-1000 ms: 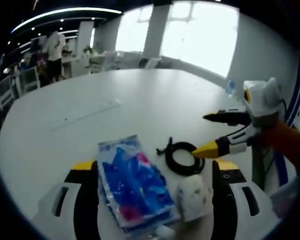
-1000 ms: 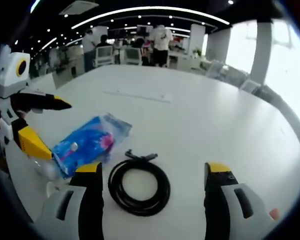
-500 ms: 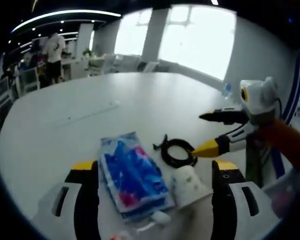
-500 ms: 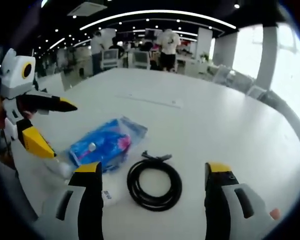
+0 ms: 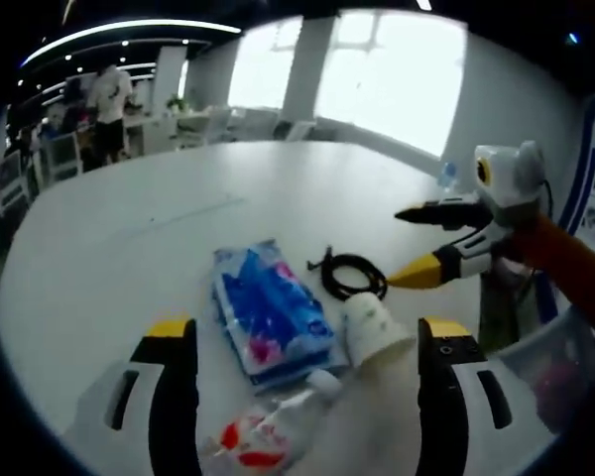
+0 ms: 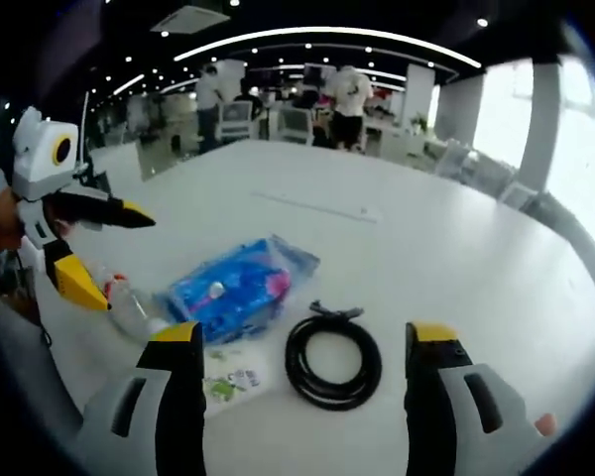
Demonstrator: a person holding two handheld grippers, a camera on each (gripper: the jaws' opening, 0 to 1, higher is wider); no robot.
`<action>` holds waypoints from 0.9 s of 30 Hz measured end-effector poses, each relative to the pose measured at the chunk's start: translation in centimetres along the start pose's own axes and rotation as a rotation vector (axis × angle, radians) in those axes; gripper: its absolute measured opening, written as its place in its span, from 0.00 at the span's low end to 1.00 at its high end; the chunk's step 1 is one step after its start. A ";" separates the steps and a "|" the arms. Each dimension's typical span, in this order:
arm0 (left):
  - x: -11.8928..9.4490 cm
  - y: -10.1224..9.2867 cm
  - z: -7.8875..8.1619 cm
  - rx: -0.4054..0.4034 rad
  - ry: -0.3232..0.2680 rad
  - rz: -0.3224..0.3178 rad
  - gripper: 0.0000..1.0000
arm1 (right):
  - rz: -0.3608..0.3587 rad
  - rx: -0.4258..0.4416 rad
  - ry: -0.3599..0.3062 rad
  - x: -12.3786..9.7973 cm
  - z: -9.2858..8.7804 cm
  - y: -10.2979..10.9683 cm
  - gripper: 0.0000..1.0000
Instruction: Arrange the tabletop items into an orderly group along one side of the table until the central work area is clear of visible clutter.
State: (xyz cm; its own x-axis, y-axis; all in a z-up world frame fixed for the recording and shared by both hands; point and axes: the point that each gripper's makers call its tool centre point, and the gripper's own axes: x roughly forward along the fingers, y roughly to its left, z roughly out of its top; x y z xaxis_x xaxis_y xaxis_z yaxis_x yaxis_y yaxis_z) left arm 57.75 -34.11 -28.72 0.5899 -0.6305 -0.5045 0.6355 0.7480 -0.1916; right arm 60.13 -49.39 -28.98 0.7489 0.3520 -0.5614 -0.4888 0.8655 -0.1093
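The coiled black cable (image 6: 333, 357) lies flat on the white table (image 6: 456, 238), directly ahead of the right gripper (image 6: 300, 382) and between its two jaws, which stand wide apart and hold nothing; just beside the coil, touching or nearly so, lies the blue packet (image 6: 240, 289), with a small printed card (image 6: 228, 381) in front of it and a clear bottle (image 6: 129, 308) at its far side; in the left gripper view the packet (image 5: 271, 322) sits ahead of the left gripper (image 5: 302, 387), whose jaws are likewise spread and empty, with a white paper cup (image 5: 373, 329) on its side and the red-labelled bottle (image 5: 270, 433) closest in; the cable seems the piece in hand; to take it well, come down over one side of the loop so both strands are pinched together, and keep clear of the packet's edge; a grab across the whole coil would likely slip.
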 end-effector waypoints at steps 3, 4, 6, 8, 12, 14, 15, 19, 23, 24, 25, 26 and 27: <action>-0.7 0.1 -0.6 0.005 0.011 -0.001 0.88 | 0.007 -0.008 -0.005 -0.2 0.1 0.5 0.82; -0.9 0.2 -0.9 0.007 0.016 -0.001 0.88 | 0.012 -0.011 -0.007 -0.3 0.1 0.7 0.82; -1.3 0.3 -1.4 0.007 0.025 -0.004 0.88 | 0.019 -0.018 -0.007 -0.5 0.1 1.2 0.82; -1.8 0.3 -2.0 0.011 0.037 -0.006 0.88 | 0.029 -0.025 -0.008 -0.7 0.0 1.8 0.82; -2.5 0.3 -3.1 0.023 0.059 -0.012 0.87 | 0.045 -0.036 -0.006 -1.1 -0.1 2.7 0.82; -2.8 0.4 -3.6 0.033 0.072 -0.017 0.86 | 0.057 -0.049 -0.005 -1.3 -0.2 3.3 0.82; -2.9 0.4 -3.8 0.036 0.079 -0.021 0.86 | 0.065 -0.054 -0.004 -1.4 -0.3 3.7 0.82; -3.2 0.4 -4.6 0.056 0.098 -0.042 0.84 | 0.091 -0.066 -0.012 -1.9 -0.2 4.9 0.82; -3.2 0.1 -5.3 0.100 0.106 -0.098 0.83 | 0.123 -0.072 -0.019 -2.5 -0.4 6.2 0.82; -3.1 0.0 -5.4 0.102 0.105 -0.109 0.83 | 0.136 -0.074 -0.019 -2.7 -0.5 6.6 0.82; -3.1 0.0 -5.6 0.107 0.107 -0.125 0.82 | 0.142 -0.075 -0.019 -2.7 -0.6 6.7 0.82; -3.1 -0.2 -5.9 0.118 0.112 -0.146 0.82 | 0.154 -0.073 -0.021 -2.9 -0.7 6.9 0.82; -3.1 -0.2 -6.1 0.129 0.113 -0.157 0.81 | 0.162 -0.069 -0.021 -3.0 -0.7 7.1 0.82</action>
State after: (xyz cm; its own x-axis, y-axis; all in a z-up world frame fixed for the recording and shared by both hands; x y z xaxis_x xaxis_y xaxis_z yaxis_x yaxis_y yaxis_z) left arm 52.79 -31.06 -32.22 0.4239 -0.7041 -0.5697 0.7775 0.6055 -0.1698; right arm 54.10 -44.59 -28.68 0.6670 0.4925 -0.5590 -0.6326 0.7708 -0.0757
